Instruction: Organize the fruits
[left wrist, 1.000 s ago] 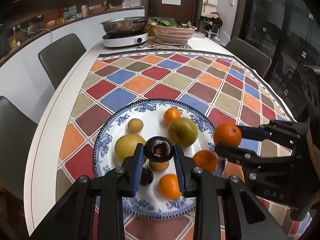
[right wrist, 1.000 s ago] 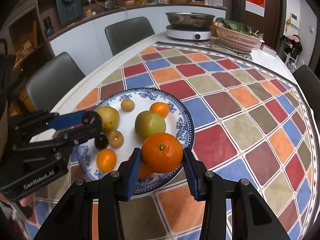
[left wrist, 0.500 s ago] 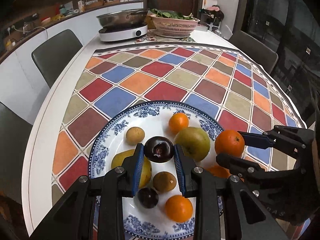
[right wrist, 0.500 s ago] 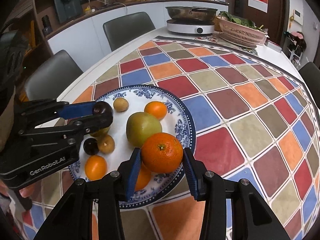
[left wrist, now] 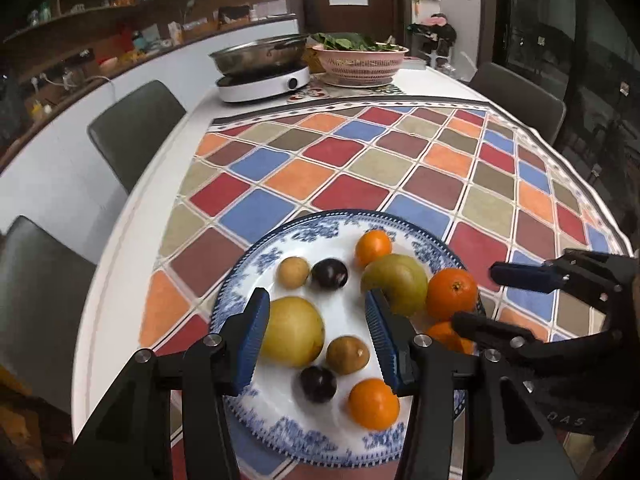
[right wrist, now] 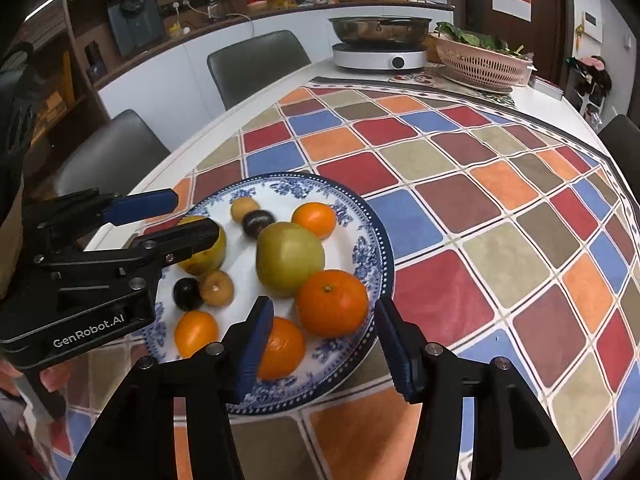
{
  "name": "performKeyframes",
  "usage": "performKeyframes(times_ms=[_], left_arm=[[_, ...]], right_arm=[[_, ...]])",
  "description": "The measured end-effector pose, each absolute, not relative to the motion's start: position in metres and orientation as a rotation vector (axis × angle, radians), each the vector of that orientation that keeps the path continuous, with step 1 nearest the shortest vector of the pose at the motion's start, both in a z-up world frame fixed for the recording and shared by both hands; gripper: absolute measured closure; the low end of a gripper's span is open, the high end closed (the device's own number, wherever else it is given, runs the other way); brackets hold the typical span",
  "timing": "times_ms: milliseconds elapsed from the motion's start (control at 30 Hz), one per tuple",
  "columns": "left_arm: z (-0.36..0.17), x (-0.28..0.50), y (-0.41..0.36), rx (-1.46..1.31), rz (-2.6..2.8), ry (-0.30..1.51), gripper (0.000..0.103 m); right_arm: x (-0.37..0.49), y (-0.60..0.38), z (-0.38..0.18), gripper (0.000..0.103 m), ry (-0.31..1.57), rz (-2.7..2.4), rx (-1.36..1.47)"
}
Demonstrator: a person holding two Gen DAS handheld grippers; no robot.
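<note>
A blue-and-white plate [left wrist: 256,252] [right wrist: 372,240] holds several fruits. My left gripper [left wrist: 316,340] is open and empty over the plate's near side. A dark plum [left wrist: 329,274] [right wrist: 257,222] lies on the plate beside a small brown fruit [left wrist: 294,273]. My right gripper [right wrist: 324,344] is open and empty; a large orange [right wrist: 332,303] [left wrist: 451,294] rests on the plate's right rim just ahead of its fingers. A green pear [right wrist: 290,258], a yellow pear [left wrist: 294,332], several small oranges and a second plum [left wrist: 318,384] also lie there.
A chequered cloth [left wrist: 360,168] covers the white table. At the far end stand an induction cooker with a steel pan [left wrist: 260,68] and a pink basket of greens [left wrist: 360,60]. Grey chairs [left wrist: 132,128] line the left edge.
My left gripper opened and let the dark plum go onto the plate. My right gripper opened and let the large orange go onto the plate's right rim. Both grippers drew back slightly.
</note>
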State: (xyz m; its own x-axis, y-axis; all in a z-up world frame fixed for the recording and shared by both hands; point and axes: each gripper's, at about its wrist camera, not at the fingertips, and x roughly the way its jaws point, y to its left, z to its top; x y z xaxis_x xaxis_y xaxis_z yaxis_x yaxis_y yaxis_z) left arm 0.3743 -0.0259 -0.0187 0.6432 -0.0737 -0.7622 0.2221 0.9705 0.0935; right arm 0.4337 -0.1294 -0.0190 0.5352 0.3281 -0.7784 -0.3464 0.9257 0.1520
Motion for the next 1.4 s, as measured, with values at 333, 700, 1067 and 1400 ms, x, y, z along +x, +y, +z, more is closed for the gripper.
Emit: performKeyframes(times_ms=[333,700,1067,1400], left_arm=[[0.009,0.318,-0.022,0.096,-0.151,0.819,0.049],[0.043,0.229,-0.029,0.123,-0.131,0.703,0.02],[0.045,0.148,-0.032,0.076,-0.119,0.675,0.009],[0.052,0.098,-0.031,0.08,-0.11,0.641,0.005]], right_arm=[[0.384,-0.146,0.01,0.039,0.831,0.278,-0.035],[0.297,-0.169,0.056,0.023,0.704,0.17,0.004],[0.212,-0.178,0.065,0.018,0.658,0.134,-0.015],[0.155,-0.182,0.068,0.018,0.615,0.1,0.002]])
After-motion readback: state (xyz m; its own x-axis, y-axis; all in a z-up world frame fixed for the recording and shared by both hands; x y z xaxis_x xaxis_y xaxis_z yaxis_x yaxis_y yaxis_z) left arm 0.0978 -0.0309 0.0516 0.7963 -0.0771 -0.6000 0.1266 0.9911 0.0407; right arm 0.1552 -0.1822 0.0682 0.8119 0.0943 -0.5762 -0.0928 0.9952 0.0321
